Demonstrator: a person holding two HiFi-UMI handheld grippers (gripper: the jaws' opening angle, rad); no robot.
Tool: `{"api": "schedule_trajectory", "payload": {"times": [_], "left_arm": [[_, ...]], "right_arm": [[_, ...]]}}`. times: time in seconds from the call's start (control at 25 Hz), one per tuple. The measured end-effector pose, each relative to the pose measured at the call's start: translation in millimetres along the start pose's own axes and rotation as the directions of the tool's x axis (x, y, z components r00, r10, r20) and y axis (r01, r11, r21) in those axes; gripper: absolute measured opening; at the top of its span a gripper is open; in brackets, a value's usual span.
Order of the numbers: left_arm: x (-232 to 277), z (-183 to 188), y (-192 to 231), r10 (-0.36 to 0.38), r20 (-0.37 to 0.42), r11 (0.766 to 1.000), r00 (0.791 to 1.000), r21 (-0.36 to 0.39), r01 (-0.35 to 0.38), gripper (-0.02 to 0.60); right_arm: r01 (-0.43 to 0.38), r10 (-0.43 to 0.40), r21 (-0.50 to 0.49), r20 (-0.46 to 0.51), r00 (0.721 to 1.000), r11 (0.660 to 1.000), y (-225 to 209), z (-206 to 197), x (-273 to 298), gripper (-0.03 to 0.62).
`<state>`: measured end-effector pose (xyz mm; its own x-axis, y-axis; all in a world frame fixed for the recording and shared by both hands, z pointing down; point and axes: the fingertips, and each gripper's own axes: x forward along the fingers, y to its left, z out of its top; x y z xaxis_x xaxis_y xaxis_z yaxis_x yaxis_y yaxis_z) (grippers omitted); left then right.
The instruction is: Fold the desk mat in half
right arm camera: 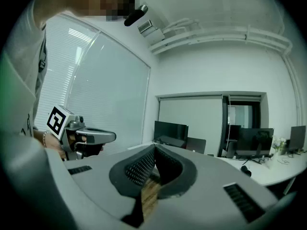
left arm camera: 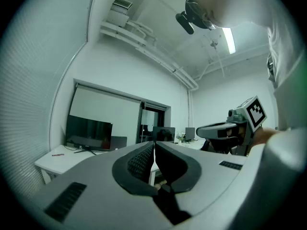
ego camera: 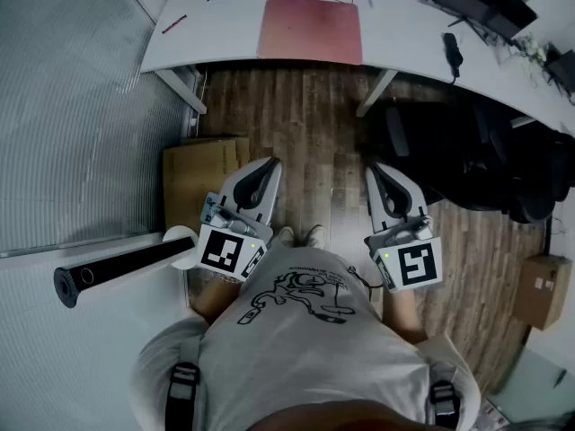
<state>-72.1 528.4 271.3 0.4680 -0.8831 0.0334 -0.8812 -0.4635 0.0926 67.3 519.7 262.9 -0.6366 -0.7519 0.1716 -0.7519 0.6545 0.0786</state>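
Progress is nil as far as I can see: the one desk mat point(ego camera: 310, 30) lies flat and unfolded on the white bench point(ego camera: 225, 34), well ahead of me. I count two tools, the left hand-held gripper point(ego camera: 269, 165) and right hand-held gripper point(ego camera: 374, 167), both near my waist with jaws together on nothing. The whole fold is still to do

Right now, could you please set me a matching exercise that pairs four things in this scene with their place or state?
Things:
1. desk mat
2. red pen
3. office chair
4. left gripper

Places or states:
A. shut, holding nothing
B. on the wooden floor, at the right
C. flat and unfolded on the white desk
D. near that desk's left end

Pairs: 1-C, 2-D, 3-B, 4-A
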Motion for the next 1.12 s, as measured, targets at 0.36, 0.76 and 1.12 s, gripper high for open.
{"api": "schedule_trajectory", "payload": {"times": [0.36, 0.76, 1.12], "left_arm": [[-35, -2, 33, -0.026, 0.002, 1.000, 1.000, -0.006, 0.026, 0.028], [-35, -7, 70, -0.021, -0.006, 1.000, 1.000, -0.009, 0.021, 0.028], [16, -9, 85, -0.022, 0.000, 1.000, 1.000, -0.004, 0.022, 0.028]], "right_arm": [[0.016, -0.015, -0.023, 0.014, 1.000, 1.000, 44, 8, 21, 0.008], [0.018, -0.018, -0.007, -0.005, 1.000, 1.000, 54, 2, 51, 0.008], [0.025, -0.025, 0.012, 0.019, 0.999, 1.000, 12, 1, 85, 0.008]]}}
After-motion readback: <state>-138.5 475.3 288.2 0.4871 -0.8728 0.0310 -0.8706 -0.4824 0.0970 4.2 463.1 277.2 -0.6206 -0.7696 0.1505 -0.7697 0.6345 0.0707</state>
